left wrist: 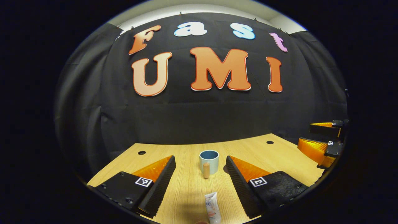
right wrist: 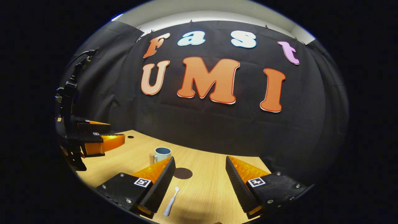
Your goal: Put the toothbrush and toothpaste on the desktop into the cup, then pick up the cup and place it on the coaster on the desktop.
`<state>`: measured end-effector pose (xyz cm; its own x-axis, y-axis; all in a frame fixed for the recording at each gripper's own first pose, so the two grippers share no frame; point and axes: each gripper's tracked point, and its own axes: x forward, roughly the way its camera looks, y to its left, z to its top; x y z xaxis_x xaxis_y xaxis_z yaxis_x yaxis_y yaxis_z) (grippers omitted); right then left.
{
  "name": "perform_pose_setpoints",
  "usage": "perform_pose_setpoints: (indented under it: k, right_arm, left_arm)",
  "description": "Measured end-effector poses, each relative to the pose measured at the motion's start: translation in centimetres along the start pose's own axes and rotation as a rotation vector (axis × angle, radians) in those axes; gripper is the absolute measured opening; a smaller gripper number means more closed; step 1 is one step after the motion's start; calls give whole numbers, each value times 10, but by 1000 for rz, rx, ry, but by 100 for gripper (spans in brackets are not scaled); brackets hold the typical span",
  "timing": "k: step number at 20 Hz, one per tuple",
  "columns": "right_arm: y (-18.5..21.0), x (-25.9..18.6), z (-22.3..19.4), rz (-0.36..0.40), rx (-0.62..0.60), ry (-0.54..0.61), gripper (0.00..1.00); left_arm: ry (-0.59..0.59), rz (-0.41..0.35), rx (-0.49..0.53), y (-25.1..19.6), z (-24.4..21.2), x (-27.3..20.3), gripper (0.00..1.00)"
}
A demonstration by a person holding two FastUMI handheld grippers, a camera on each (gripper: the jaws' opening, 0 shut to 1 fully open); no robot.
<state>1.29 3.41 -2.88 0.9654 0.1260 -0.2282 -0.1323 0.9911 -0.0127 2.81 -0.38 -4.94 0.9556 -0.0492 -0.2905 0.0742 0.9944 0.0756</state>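
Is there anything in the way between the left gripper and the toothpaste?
Nothing visible stands in the way. The toothpaste lies flat on the bare wooden desktop, right in the gap of the open left hand-held gripper. The cup stands farther back, beyond the tube, with clear desktop between them.

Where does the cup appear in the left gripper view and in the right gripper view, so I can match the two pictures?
Left gripper view: the cup stands at centre, between the left claw's open fingers, handle toward the camera.
Right gripper view: the cup sits left of centre, behind the right claw's left finger.
Shared landmark: the wooden desktop beneath the cup.
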Motion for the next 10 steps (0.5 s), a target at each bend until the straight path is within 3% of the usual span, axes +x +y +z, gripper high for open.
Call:
perform_pose_setpoints:
  k: [4,10]
  right_arm:
    - [17,9,-17,76,15,137,93]
    - [26,21,-60,144,134,374,84]
  left_arm:
    - [132,-41,5,0,-17,14,96]
    - [366,-138,11,-17,-62,35,97]
